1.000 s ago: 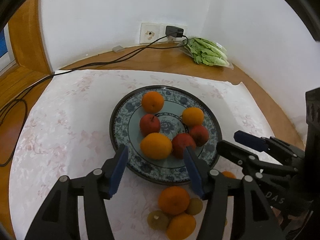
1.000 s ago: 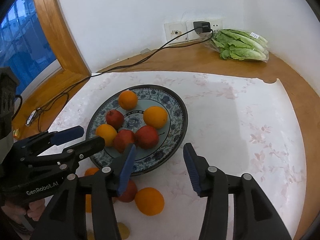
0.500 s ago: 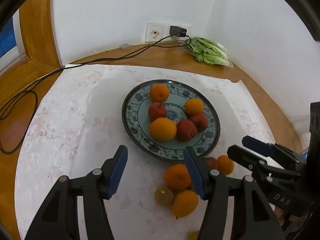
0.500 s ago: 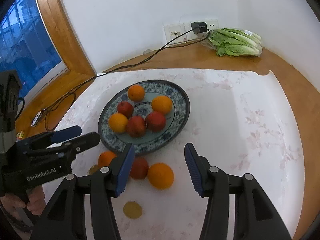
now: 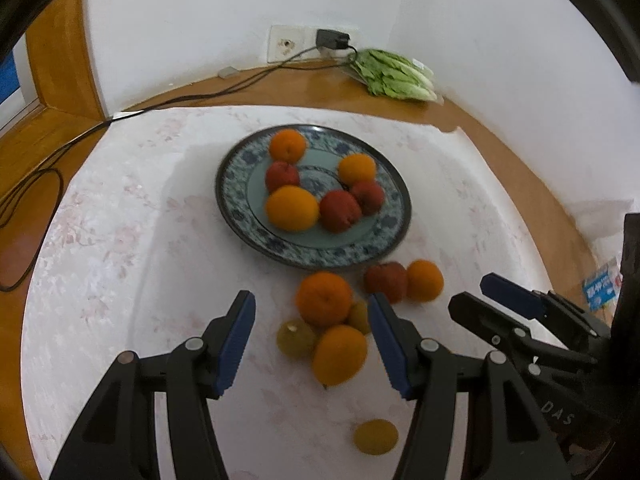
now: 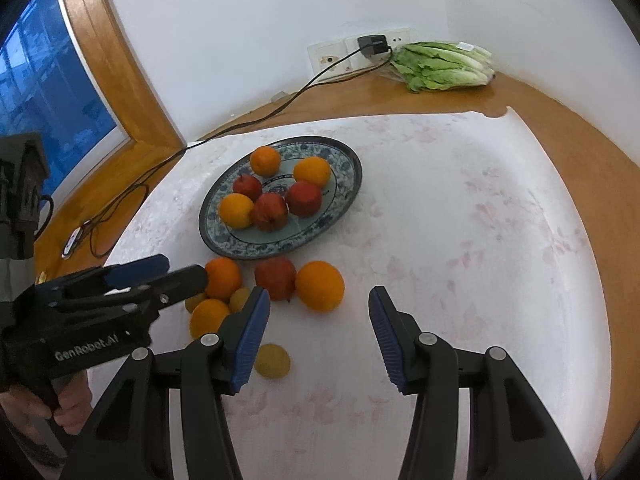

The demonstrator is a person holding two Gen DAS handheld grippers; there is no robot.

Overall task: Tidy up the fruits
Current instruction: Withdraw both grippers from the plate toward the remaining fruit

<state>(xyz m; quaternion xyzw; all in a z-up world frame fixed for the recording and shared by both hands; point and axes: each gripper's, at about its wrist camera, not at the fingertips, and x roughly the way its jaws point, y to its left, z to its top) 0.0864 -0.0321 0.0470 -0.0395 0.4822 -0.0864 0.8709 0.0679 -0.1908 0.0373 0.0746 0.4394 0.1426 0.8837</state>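
Fingers on both your grippers stand part-open and hold nothing: the left gripper [image 5: 312,340] hangs over the loose cluster, the right gripper [image 6: 320,332] near the lone orange [image 6: 319,286]. Your plate [image 5: 236,208] already carries six fruits; fill its open near side. On the tabletop [image 6: 480,240], take the orange first, straddling its widest part. The small yellowish ones [image 5: 297,338], blurred, perhaps kiwis, need gentler squeezing.

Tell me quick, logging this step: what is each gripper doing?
Left gripper: open, holding nothing, above loose fruit.
Right gripper: open, holding nothing.
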